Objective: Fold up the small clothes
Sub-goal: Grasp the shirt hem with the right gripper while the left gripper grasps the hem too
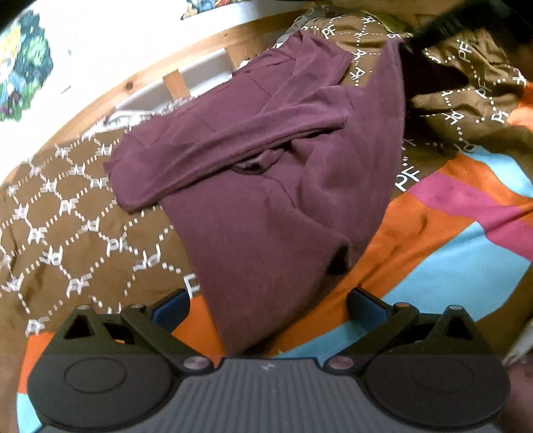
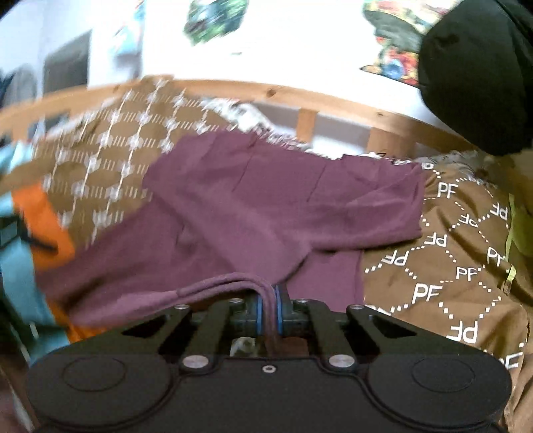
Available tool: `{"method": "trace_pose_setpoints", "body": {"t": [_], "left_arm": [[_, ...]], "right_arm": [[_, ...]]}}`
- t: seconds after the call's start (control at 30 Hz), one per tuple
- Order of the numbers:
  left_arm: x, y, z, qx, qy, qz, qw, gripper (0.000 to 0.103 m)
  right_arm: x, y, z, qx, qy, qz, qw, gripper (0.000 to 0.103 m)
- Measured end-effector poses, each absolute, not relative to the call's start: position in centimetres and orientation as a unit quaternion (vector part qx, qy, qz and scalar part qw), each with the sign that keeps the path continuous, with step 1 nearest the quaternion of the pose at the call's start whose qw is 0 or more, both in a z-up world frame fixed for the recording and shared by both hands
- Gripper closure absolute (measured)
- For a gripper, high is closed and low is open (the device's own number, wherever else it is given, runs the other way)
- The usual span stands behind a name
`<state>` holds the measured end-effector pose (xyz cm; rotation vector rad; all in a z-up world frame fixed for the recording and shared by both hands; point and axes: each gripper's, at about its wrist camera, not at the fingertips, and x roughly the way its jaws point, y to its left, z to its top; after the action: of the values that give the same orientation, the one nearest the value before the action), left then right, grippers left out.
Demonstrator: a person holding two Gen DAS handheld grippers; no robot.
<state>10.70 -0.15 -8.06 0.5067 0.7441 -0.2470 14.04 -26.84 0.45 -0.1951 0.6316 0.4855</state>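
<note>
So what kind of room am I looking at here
Most likely a bedroom. A maroon garment lies on a brown patterned blanket over bright striped bedding, with a wooden bed rail behind and colourful pictures on the white wall.

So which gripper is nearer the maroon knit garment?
Right. The right gripper is shut on the maroon knit garment; the left gripper is open with the garment's near end between its fingers.
</note>
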Motion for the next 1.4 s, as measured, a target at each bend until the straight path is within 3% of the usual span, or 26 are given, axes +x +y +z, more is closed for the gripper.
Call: {"method": "trace_pose_setpoints", "body": {"t": [0.17,0.33,0.43,0.5,0.57,0.6,0.83,1.03,1.1,1.13,1.2,1.23,1.4], "left_arm": [[10.3,-1.2,-8.5,0.302,0.312,-0.088,0.897,0.001],[10.2,-1.3,-8.7,0.344,0.281,-0.051,0.894,0.021],[10.4,-0.7,-8.4,0.332,0.283,-0.044,0.899,0.046],[10.4,-0.2,-8.1,0.323,0.281,-0.050,0.903,0.071],[10.2,0.1,-7.7,0.312,0.281,-0.063,0.906,0.090],[10.2,0.3,-7.5,0.304,0.280,-0.066,0.908,0.095],[10.7,1.3,-5.5,0.259,0.272,-0.061,0.925,0.098],[11.1,3.0,-2.8,0.193,0.273,-0.043,0.941,0.098],[11.4,3.7,-2.0,0.176,0.271,-0.037,0.946,0.098],[11.4,3.9,-1.6,0.168,0.270,-0.033,0.948,0.098],[11.2,4.2,-0.9,0.159,0.266,-0.028,0.950,0.098],[11.0,4.2,-0.6,0.161,0.264,-0.027,0.951,0.098],[8.6,3.6,0.8,0.194,0.245,-0.025,0.950,0.099]], "right_arm": [[15.8,-27.5,1.7,-0.048,0.325,0.232,0.916,0.096],[15.4,-27.5,1.3,-0.062,0.330,0.231,0.913,0.096],[15.0,-27.7,0.8,-0.067,0.335,0.225,0.912,0.096],[14.5,-27.9,0.1,-0.079,0.338,0.220,0.911,0.096],[13.7,-27.7,-0.7,-0.101,0.339,0.215,0.910,0.093],[13.2,-27.6,-1.2,-0.111,0.343,0.214,0.908,0.092],[9.4,-26.6,-5.6,-0.233,0.346,0.207,0.885,0.074],[7.3,-26.3,-8.5,-0.369,0.277,0.179,0.869,0.049],[7.4,-26.4,-8.9,-0.387,0.264,0.171,0.867,0.049],[7.4,-26.5,-8.9,-0.391,0.261,0.167,0.867,0.050],[7.5,-26.7,-9.0,-0.396,0.262,0.165,0.865,0.074],[7.5,-26.7,-8.9,-0.397,0.262,0.165,0.864,0.094],[5.3,-27.4,-5.9,-0.375,0.228,0.177,0.881,0.098]]}}
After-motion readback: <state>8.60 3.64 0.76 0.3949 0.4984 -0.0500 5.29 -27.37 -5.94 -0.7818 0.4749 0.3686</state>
